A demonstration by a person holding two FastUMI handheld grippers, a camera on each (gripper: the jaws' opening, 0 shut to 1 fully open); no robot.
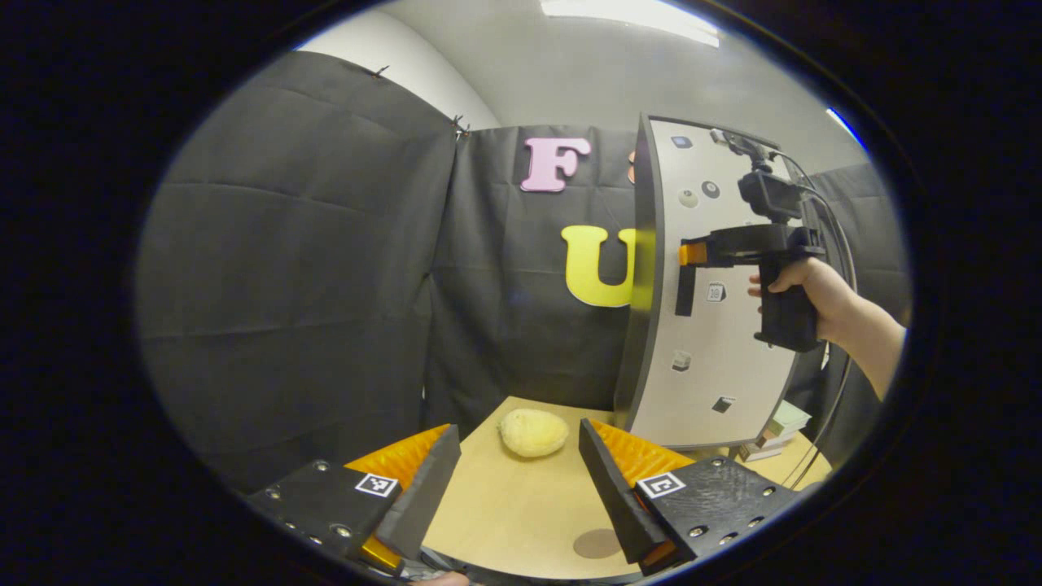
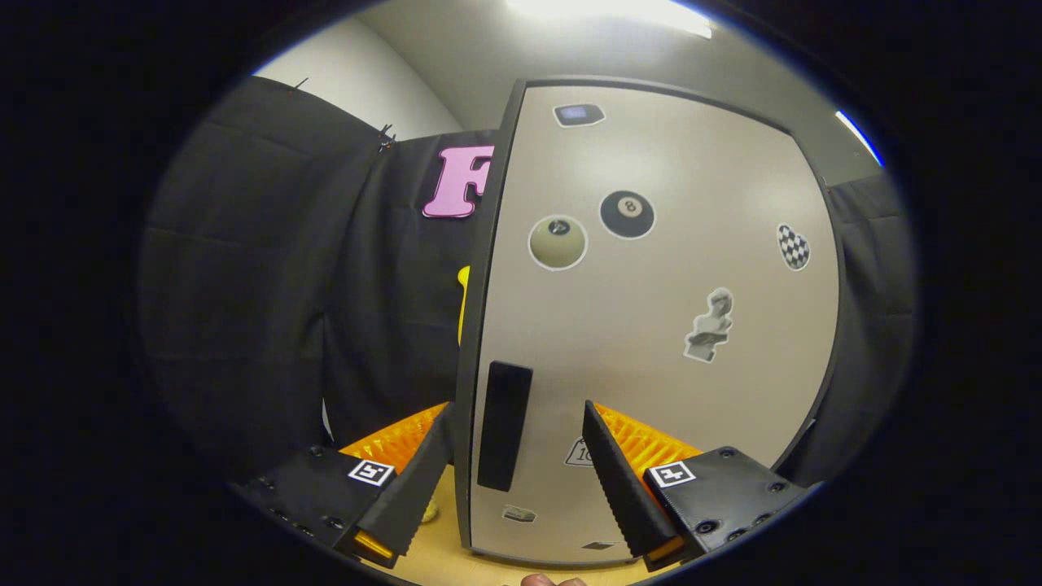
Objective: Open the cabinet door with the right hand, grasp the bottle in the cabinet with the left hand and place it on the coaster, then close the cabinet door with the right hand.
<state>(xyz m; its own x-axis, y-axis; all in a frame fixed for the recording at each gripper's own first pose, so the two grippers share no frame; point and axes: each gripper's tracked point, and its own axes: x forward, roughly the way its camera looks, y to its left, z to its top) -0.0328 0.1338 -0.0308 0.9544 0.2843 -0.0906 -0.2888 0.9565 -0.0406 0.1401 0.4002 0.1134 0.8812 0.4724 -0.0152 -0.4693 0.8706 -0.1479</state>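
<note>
On your table [image 1: 521, 513], both grippers gape: right gripper [image 2: 515, 468] straddling the cabinet door [image 2: 651, 325] handle [image 2: 503, 426], left gripper [image 1: 518, 476] well short of it.

left view: far, facing cabinet door [image 1: 716, 325] | right view: close (shared)

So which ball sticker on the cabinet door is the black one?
The eight-ball sticker, the right one of the pair; the ball sticker left of it is pale cream.
</note>
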